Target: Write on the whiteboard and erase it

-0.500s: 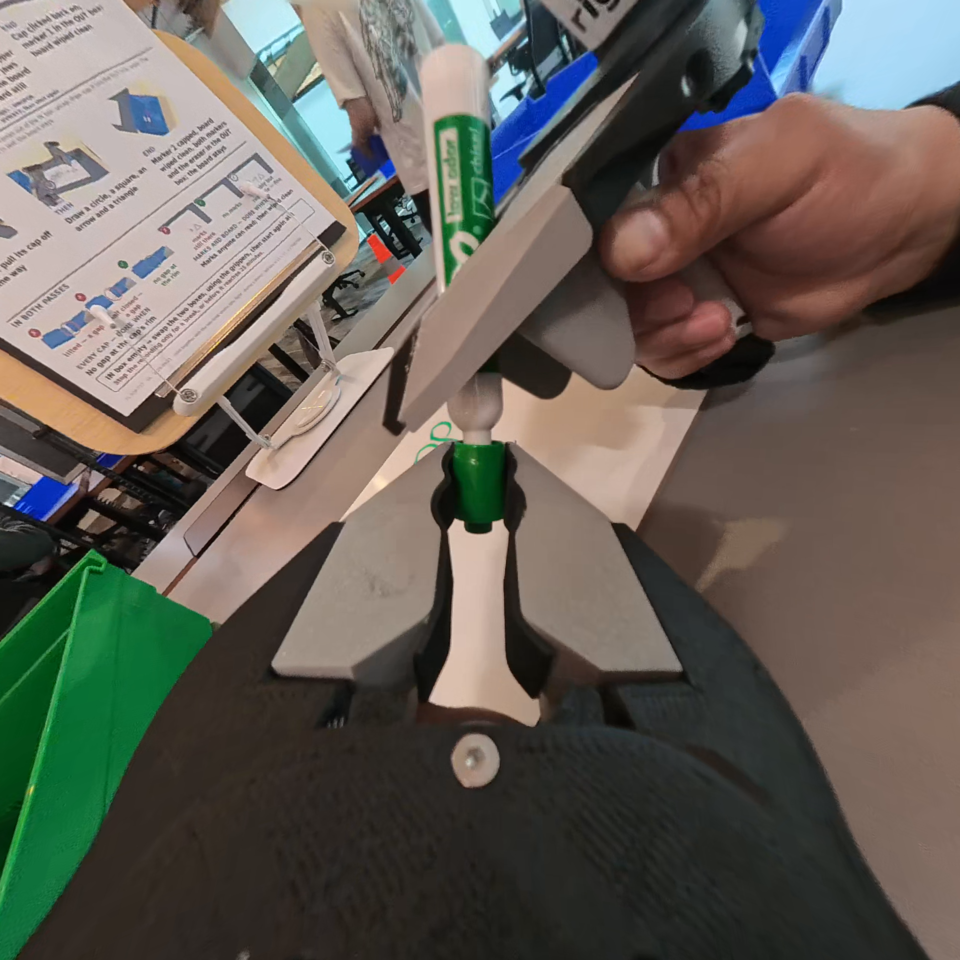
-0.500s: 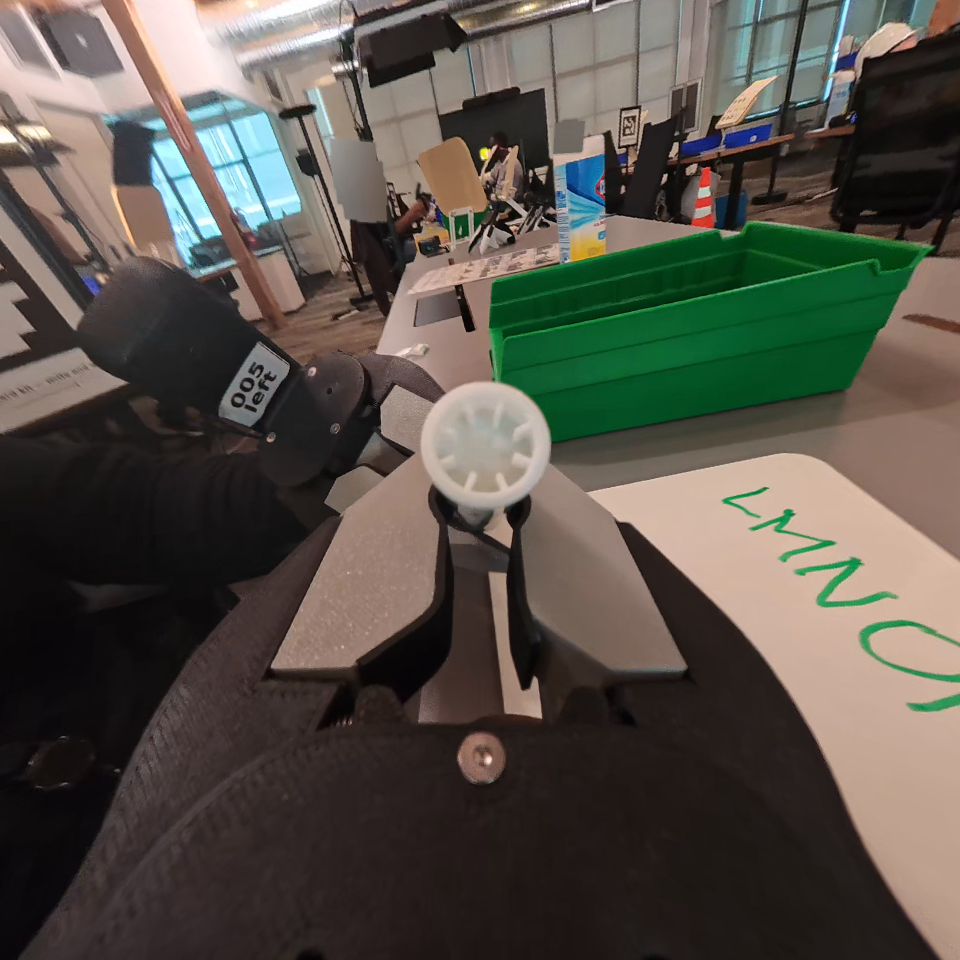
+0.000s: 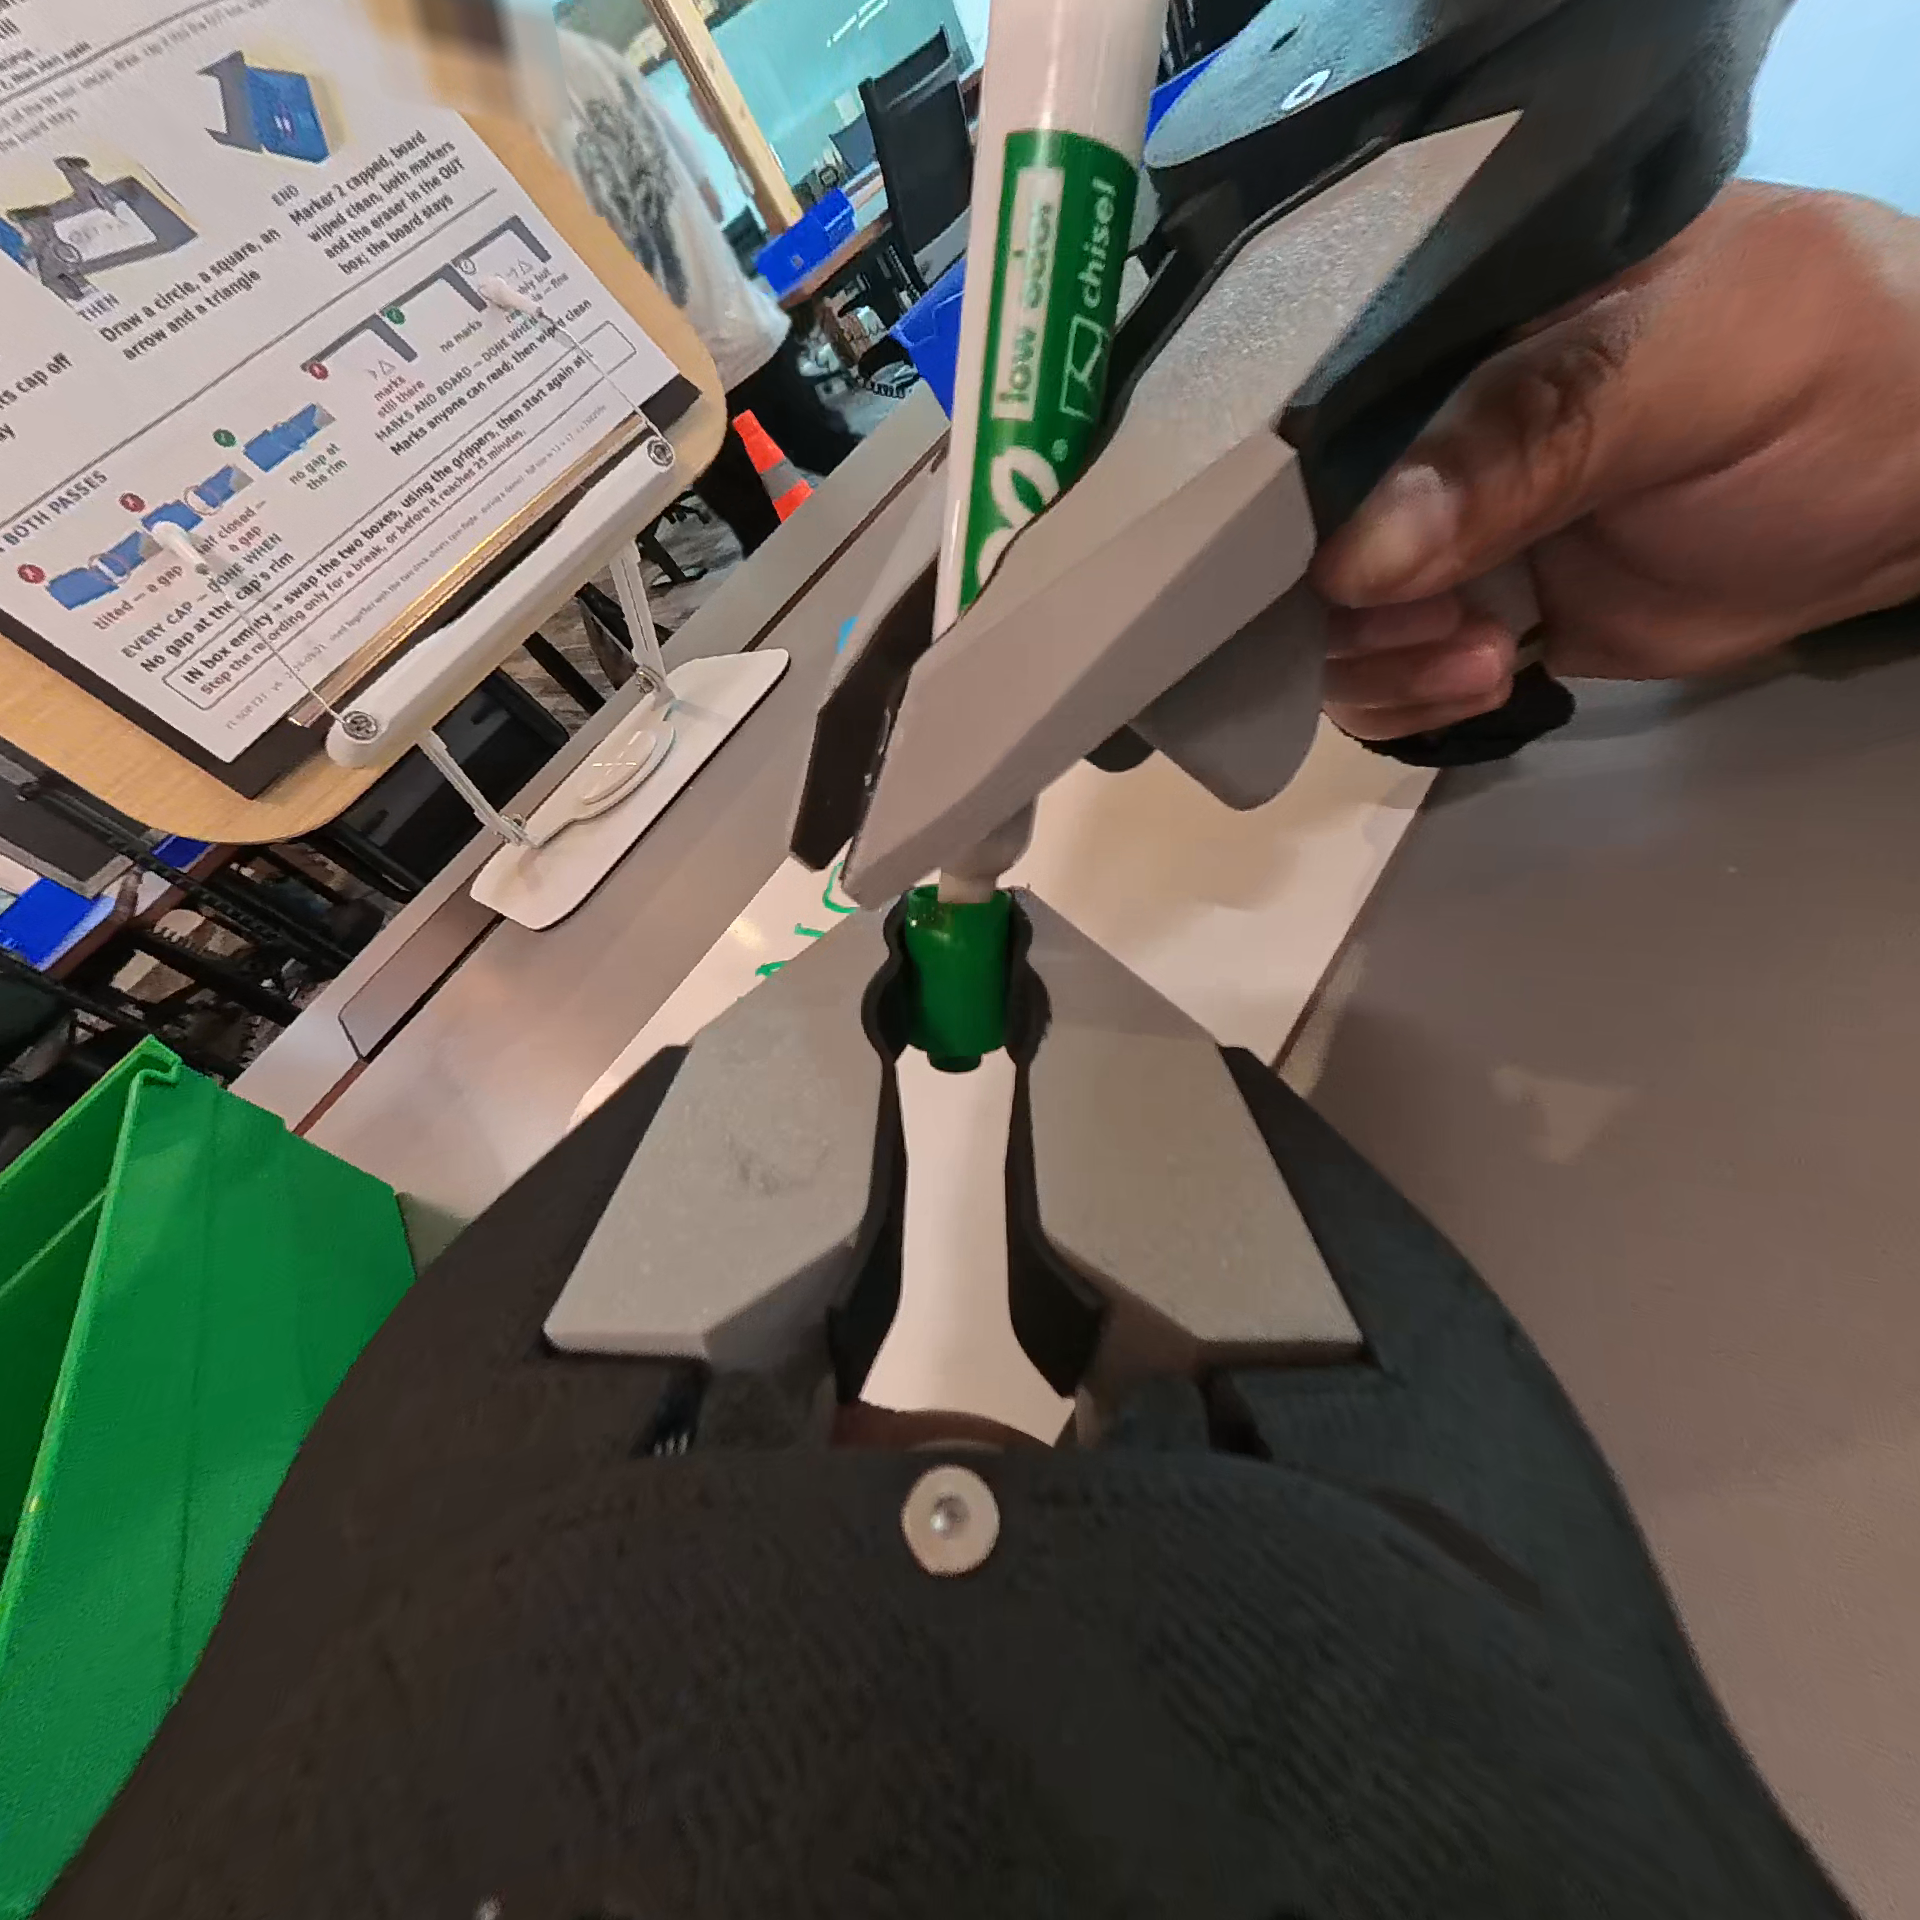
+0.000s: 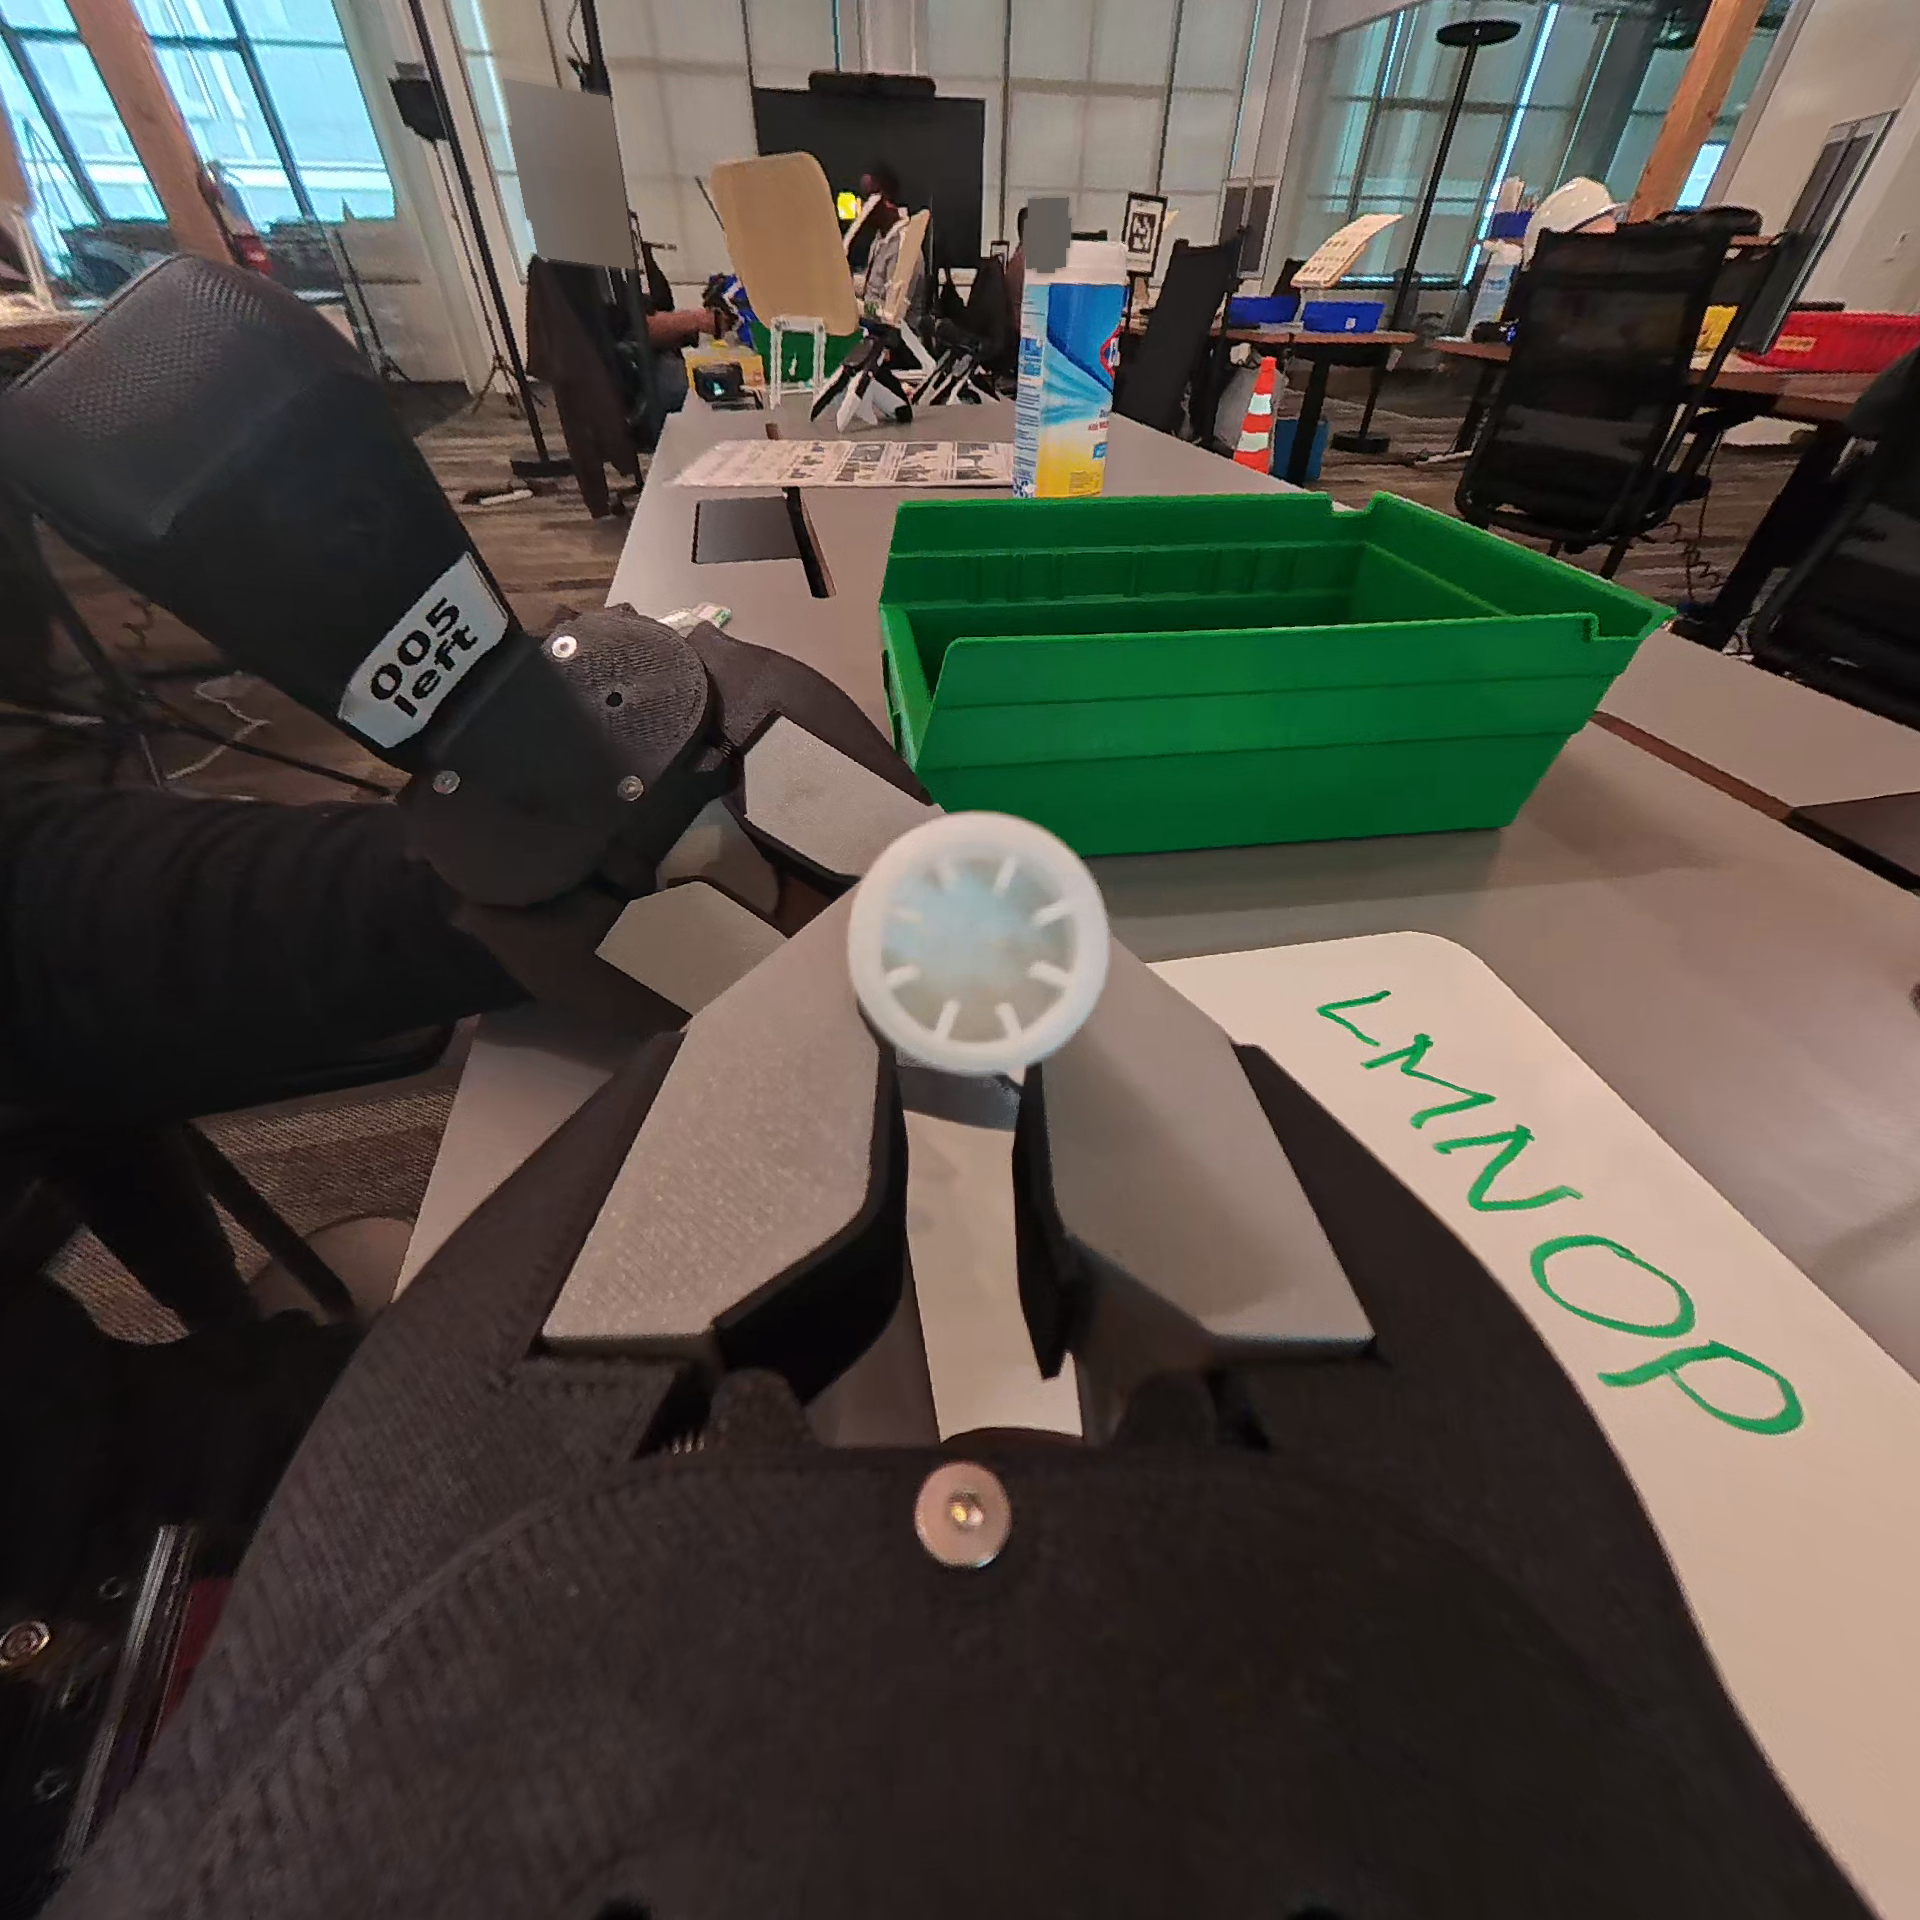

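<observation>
Left wrist view, frame centre: my left jaws clamp the green cap [image 3: 954,987]; my right jaws clamp the marker [image 3: 1039,343], tip entering it.

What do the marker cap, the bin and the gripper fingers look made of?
Marker cap: glossy green moulded plastic, judging by its highlights.
Green bin: semi-gloss plastic; moulded ribs and stepped rim.
Left gripper fingers: matte grey, grainy, probably printed plastic, with black liners, maybe rubber.
</observation>
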The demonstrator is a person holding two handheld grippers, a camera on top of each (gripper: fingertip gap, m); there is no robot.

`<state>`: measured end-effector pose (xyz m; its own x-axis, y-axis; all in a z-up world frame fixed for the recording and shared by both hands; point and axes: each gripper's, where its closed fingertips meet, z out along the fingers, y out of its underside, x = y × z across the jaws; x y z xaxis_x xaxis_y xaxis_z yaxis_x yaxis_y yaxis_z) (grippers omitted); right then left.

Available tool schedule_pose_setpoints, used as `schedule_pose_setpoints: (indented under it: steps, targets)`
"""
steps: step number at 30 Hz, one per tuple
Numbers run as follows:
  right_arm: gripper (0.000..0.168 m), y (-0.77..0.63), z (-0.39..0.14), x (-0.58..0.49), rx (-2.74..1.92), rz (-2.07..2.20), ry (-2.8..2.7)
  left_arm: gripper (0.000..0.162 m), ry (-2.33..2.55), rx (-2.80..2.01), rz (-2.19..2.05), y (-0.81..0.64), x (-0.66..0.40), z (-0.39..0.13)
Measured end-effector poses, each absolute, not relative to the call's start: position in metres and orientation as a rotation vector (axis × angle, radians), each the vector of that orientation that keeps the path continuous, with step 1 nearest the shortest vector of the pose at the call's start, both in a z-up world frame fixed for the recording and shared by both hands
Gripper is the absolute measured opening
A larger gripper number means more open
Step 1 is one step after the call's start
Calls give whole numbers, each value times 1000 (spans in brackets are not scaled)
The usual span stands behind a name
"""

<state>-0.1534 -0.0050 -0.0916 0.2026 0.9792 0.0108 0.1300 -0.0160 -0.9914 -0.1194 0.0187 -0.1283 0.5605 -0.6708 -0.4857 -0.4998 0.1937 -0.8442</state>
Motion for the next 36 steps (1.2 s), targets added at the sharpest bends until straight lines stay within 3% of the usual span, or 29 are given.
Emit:
schedule_pose_setpoints:
  steps: [13, 20, 27, 36]
  targets:
    - [14, 5, -105, -157, -1494, 979, -1146, 11, 1102, -1549, -146, 27, -119, -148]
    - [14, 1, -87, -151, -1462, 1300, -1009, 11, 1031, -1512, -336, 16, -115, -129]
    - [14, -3, -96, -160, -1331, 748, -1246, 10, 1047, -1527, -223, 24, -119, -137]
    - [14, 19, -89, -153, -1575, 1276, -659, 10, 1008, -1399, 207, 38, -135, -123]
